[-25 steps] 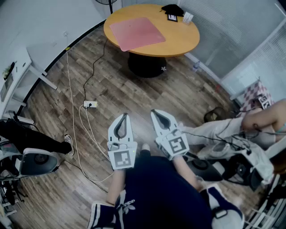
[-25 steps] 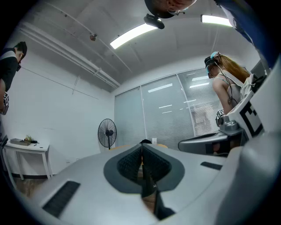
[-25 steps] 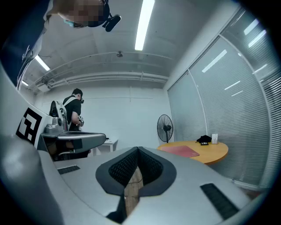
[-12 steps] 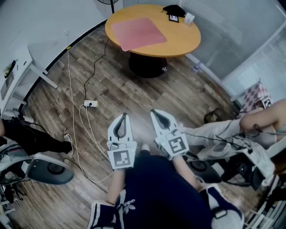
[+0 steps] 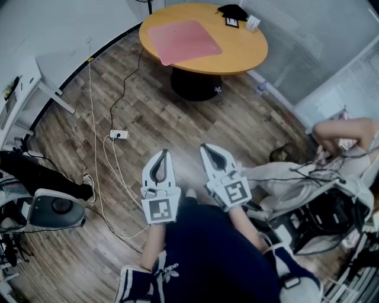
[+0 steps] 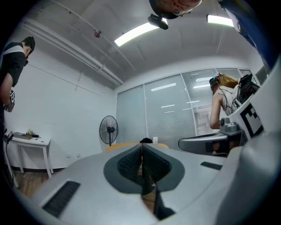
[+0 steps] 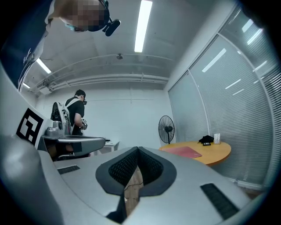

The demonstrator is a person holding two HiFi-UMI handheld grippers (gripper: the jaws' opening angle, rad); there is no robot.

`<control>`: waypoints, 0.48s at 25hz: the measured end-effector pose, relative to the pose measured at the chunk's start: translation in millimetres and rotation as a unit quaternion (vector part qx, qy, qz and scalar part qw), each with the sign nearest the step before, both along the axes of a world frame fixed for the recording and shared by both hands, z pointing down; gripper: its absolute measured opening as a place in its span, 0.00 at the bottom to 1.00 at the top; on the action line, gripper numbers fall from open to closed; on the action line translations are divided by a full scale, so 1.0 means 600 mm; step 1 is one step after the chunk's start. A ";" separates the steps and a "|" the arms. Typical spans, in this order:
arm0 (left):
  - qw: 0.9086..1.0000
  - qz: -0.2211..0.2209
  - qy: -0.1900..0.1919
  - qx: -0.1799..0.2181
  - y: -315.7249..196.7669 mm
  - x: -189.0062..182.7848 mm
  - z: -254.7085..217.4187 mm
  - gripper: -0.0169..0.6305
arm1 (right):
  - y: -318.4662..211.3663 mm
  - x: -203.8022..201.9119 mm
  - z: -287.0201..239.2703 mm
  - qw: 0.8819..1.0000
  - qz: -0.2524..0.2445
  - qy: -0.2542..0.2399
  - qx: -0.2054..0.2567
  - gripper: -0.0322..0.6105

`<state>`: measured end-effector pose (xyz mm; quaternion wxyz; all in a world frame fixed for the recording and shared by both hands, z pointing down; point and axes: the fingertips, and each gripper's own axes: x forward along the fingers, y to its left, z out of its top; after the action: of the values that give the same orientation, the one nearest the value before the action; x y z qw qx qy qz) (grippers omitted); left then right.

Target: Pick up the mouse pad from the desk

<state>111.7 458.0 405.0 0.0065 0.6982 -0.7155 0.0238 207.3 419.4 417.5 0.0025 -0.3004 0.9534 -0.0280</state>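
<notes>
The pink mouse pad lies flat on the round orange table at the top of the head view, far ahead of both grippers. My left gripper and right gripper are held side by side over the wooden floor, both pointing level toward the table. Each is shut with nothing between its jaws. In the right gripper view the mouse pad shows on the table, to the right of the shut right gripper. In the left gripper view the left gripper hides most of the table.
A power strip with cables lies on the floor between me and the table. Black items and a small white box sit at the table's far edge. An office chair stands left, a seated person right, a fan by the glass wall.
Both grippers have kept their place and stayed shut. The office chair at the left has shifted about, and the person at the right has raised an arm.
</notes>
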 end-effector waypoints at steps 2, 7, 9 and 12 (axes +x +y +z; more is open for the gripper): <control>1.000 -0.001 -0.003 -0.001 -0.011 -0.004 0.018 0.03 | -0.011 -0.006 0.021 1.000 -0.004 0.001 0.000 0.05; 1.000 -0.005 0.009 -0.006 -0.046 -0.035 0.020 0.03 | -0.044 -0.036 0.025 1.000 -0.008 0.007 -0.005 0.06; 1.000 -0.001 0.016 -0.005 -0.060 -0.055 0.008 0.03 | -0.054 -0.056 0.013 1.000 -0.004 0.012 -0.007 0.06; 1.000 0.010 0.018 -0.006 -0.093 -0.089 0.008 0.03 | -0.081 -0.090 0.016 1.000 0.002 0.018 -0.016 0.05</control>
<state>58.1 402.0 409.7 0.0234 0.7059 -0.7078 0.0156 153.6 370.7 427.2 -0.0191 -0.3029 0.9521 -0.0379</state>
